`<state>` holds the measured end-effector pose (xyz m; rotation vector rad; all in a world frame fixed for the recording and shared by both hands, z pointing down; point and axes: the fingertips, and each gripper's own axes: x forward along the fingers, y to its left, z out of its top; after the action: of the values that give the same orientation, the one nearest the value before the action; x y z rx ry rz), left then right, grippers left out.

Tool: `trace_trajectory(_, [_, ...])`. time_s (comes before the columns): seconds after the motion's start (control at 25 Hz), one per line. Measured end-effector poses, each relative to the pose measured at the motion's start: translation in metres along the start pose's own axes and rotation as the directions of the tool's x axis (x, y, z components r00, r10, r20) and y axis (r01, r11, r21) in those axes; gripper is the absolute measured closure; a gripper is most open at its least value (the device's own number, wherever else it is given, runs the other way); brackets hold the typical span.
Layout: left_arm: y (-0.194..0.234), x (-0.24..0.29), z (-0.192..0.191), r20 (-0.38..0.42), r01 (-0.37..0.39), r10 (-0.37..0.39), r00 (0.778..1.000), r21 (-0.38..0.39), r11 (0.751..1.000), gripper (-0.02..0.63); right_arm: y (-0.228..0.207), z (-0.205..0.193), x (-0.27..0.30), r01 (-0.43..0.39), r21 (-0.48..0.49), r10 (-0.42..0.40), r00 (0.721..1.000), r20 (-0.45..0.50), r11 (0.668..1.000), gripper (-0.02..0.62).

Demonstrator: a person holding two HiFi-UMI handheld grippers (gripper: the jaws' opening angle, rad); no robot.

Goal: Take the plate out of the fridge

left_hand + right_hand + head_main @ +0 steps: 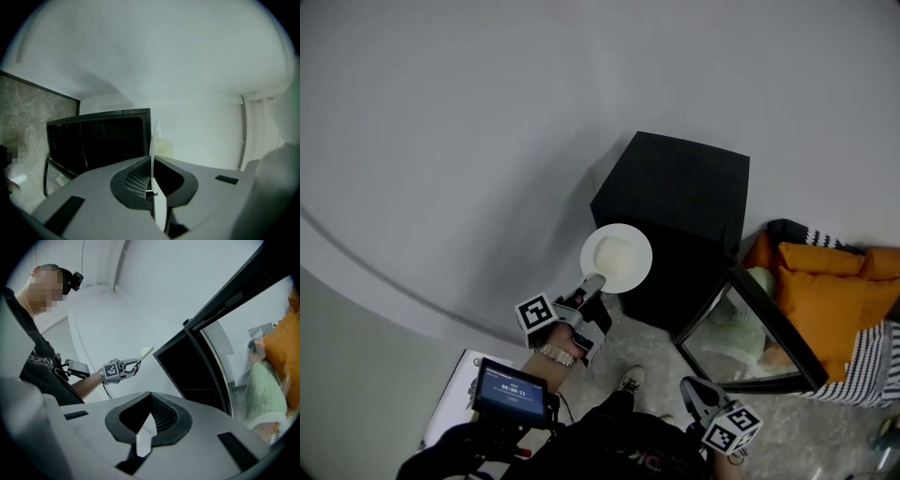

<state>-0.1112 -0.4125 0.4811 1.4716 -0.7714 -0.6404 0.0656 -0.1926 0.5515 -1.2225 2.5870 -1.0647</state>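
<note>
A round white plate [617, 258] hangs in the air in front of the black mini fridge [675, 206], outside its cabinet. My left gripper [592, 283] is shut on the plate's near rim. In the left gripper view the plate [153, 154] stands edge-on between the closed jaws, with the fridge [98, 140] at the left. The right gripper view shows the left gripper [136, 364] holding the plate [146, 352] beside the fridge's dark inside [192, 371]. My right gripper [701, 394] sits low at the right near the open glass door [759, 328], shut [150, 401] with nothing in it.
The fridge door [220, 343] swings out to the right. Orange cushions [830, 286] and striped cloth [862, 366] lie right of it. A white box [450, 398] lies on the floor at lower left. A small screen [511, 392] rides on the left forearm.
</note>
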Motion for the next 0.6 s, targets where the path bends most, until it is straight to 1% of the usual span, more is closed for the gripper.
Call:
trace_trajectory(0.08, [-0.024,0.011,0.001,0.003,0.024,-0.024,1.0,0.027,0.999,0.592,0.002,0.002,-0.004,-0.003,0.0,0.003,1.0,0.014,1.0,0.588])
trace_trajectory(0.2, [-0.052,0.037,0.003,-0.016,0.063,-0.062,0.998,0.081,0.995,0.594,0.004,0.006,-0.011,0.004,0.002,-0.004,0.999,0.038,1.0,0.588])
trace_trajectory(0.32, [-0.067,0.067,0.006,-0.037,0.071,-0.066,0.997,0.14,0.988,0.594,0.002,0.012,-0.018,0.02,-0.004,-0.019,0.998,0.066,1.0,0.588])
trace_trajectory(0.44, [-0.072,0.099,0.009,-0.037,0.05,-0.044,0.998,0.158,0.986,0.594,-0.004,0.018,-0.029,0.054,0.003,-0.054,0.993,0.106,0.999,0.588])
trace_trajectory(0.6, [-0.062,0.143,0.016,-0.025,-0.017,0.022,0.999,0.159,0.987,0.592,-0.015,0.026,-0.044,0.11,0.026,-0.113,0.981,0.158,0.994,0.588])
